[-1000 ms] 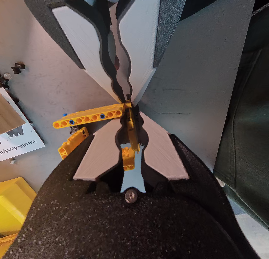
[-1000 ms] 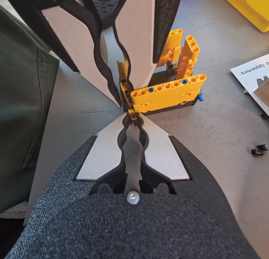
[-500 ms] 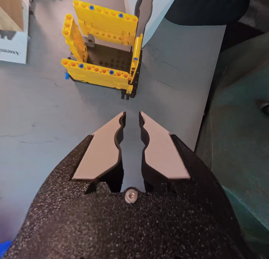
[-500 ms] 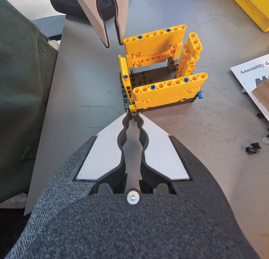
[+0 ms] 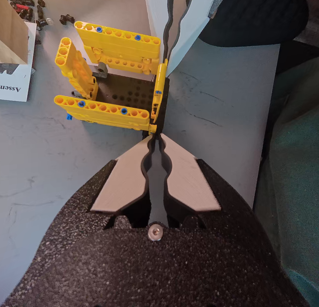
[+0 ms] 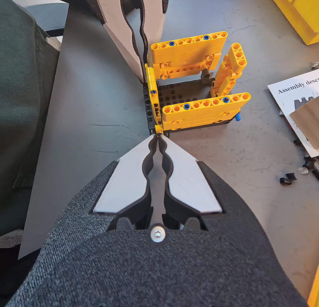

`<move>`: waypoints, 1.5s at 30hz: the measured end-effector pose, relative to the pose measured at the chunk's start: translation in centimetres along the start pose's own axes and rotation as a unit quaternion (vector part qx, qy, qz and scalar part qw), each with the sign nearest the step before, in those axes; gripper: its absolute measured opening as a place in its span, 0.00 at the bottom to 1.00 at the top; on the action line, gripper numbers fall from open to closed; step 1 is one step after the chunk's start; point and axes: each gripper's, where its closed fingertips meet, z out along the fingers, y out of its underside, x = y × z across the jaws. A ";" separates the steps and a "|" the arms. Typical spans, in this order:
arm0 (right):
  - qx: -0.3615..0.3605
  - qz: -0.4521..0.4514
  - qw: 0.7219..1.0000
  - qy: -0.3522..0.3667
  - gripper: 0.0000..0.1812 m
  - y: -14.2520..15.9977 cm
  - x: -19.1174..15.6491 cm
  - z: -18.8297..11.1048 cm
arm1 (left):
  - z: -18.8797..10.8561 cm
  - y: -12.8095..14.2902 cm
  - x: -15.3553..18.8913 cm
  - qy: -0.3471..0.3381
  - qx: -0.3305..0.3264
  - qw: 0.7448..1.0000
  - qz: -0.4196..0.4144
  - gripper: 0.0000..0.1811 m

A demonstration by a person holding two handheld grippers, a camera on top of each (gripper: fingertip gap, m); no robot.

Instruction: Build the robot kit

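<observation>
A box-shaped yellow brick assembly (image 5: 103,114) with blue pins stands on a black holed base (image 5: 127,91) on the grey table; it also shows in the right wrist view (image 6: 203,112). A thin yellow beam (image 5: 159,84) (image 6: 151,81) stands along its open side. My left gripper (image 5: 155,136) has its jaws almost closed at one end of this beam. My right gripper (image 6: 158,136) is shut on the other end. Each gripper shows in the other's view, the right one (image 5: 166,59) and the left one (image 6: 143,79), tips at the far end of the beam.
A printed white sheet (image 5: 13,84) (image 6: 296,95) with a brown card (image 5: 12,40) lies beside the assembly. Small black parts (image 5: 22,5) (image 6: 288,178) are scattered near it. A yellow bin (image 6: 302,14) stands farther off. A person's dark green clothing (image 6: 20,91) is at the table edge.
My left gripper, drawn back and open half a second ago, has moved in to the beam's end and closed. My right gripper has stayed shut on the other end.
</observation>
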 end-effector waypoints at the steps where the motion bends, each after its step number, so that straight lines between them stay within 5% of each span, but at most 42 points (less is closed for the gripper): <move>1: -0.003 -0.005 1.000 -0.002 0.00 0.0 0.0 0.0 | 0.0 0.0 0.0 0.004 -0.006 1.000 0.007 0.00; 23: -0.042 -0.023 0.999 0.006 0.00 -0.1 0.1 0.1 | -0.1 0.1 -0.4 0.028 -0.119 0.989 0.087 0.00; 35: 0.010 0.015 1.000 0.014 0.03 -0.7 0.8 -0.4 | -0.6 -0.3 -1.3 0.038 -0.002 0.999 -0.008 0.03; 45: 0.026 0.032 0.999 -0.017 0.00 -1.1 0.6 -0.2 | -0.4 -0.6 -1.6 0.028 -0.022 0.999 0.030 0.02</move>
